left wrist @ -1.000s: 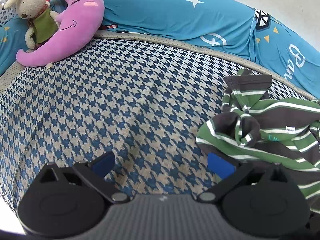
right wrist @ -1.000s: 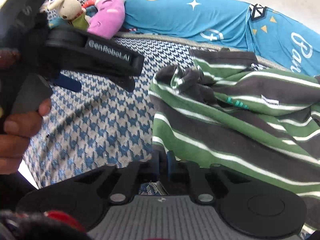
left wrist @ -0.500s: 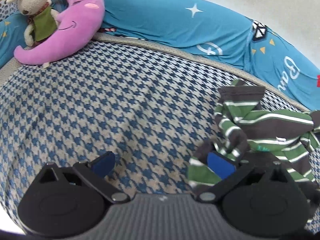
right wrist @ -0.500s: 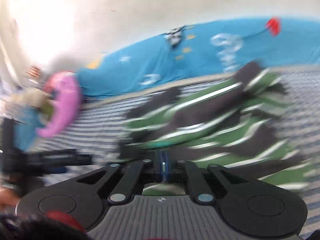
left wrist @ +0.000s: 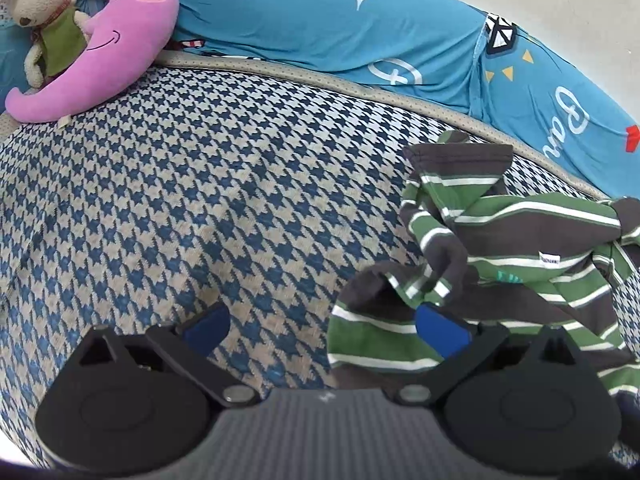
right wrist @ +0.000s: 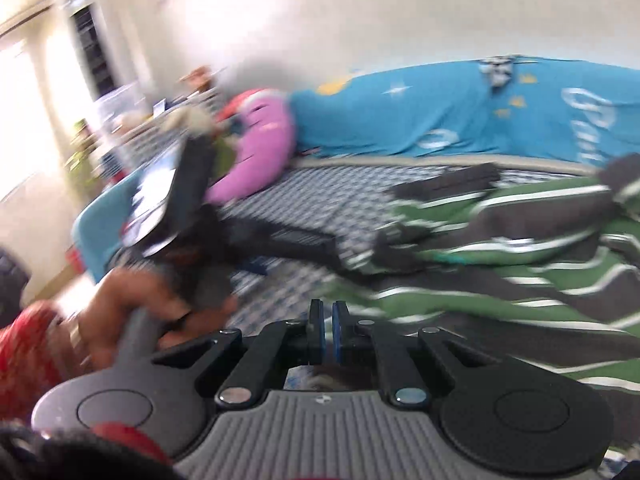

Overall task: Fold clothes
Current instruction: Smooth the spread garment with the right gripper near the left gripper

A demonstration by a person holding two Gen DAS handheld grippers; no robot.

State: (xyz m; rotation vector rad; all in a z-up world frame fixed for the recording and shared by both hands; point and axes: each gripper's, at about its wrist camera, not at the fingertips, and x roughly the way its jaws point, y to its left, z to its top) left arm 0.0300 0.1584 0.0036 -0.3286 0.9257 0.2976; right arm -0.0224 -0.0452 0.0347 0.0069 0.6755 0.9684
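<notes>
Crumpled green-and-brown striped shirt [left wrist: 520, 248] at right of frame on houndstooth mat [left wrist: 200, 200], soft, light, floppy, best pinched at hem or shoulder seam; right gripper [right wrist: 324, 330] clamped on fabric edge, left gripper [left wrist: 320, 326] wide, empty.

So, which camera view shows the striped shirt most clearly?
The left wrist view: there the striped shirt is sharp, crumpled on the houndstooth cover, stripes and label visible. The right wrist view shows it nearer but blurred.

Right wrist view motion-blurred; striped shirt [right wrist: 500, 240] cut off at right edge; cloth between pads [right wrist: 318, 330] indiscernible.
</notes>
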